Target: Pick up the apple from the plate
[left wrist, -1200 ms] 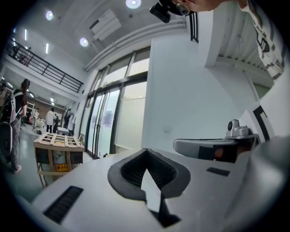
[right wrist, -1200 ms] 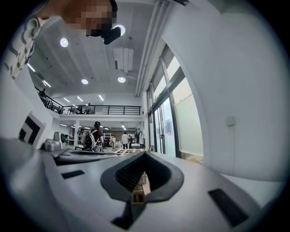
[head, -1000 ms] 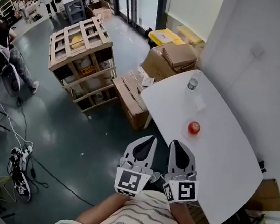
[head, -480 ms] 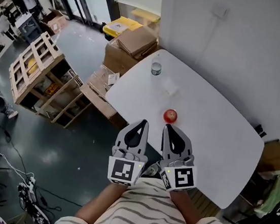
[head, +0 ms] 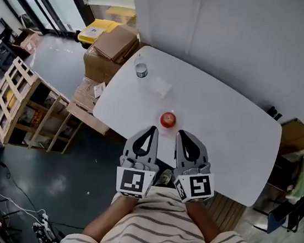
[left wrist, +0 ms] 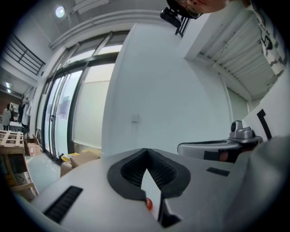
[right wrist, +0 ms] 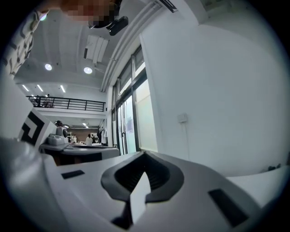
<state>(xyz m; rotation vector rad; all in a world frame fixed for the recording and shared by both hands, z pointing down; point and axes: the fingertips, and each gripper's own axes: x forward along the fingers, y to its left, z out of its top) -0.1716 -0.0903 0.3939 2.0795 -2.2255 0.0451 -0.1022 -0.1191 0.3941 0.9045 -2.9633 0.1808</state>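
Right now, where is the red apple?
In the head view, the apple sits by the white table's near edge, just beyond the left gripper and right gripper.

One apple (head: 168,119), one bottle (head: 141,69), one table (head: 229,128), two hand-held grippers (head: 151,130) (head: 184,135).

The apple (head: 168,119) sits at the table's (head: 222,138) near edge, just beyond the left gripper (head: 151,129) and right gripper (head: 183,134), side by side. A bottle (head: 141,69) stands far left, boxes (head: 115,44) behind it, a crate (head: 16,100) farther left.

Bright even daylight, ceiling spotlights, fisheye-warped edges
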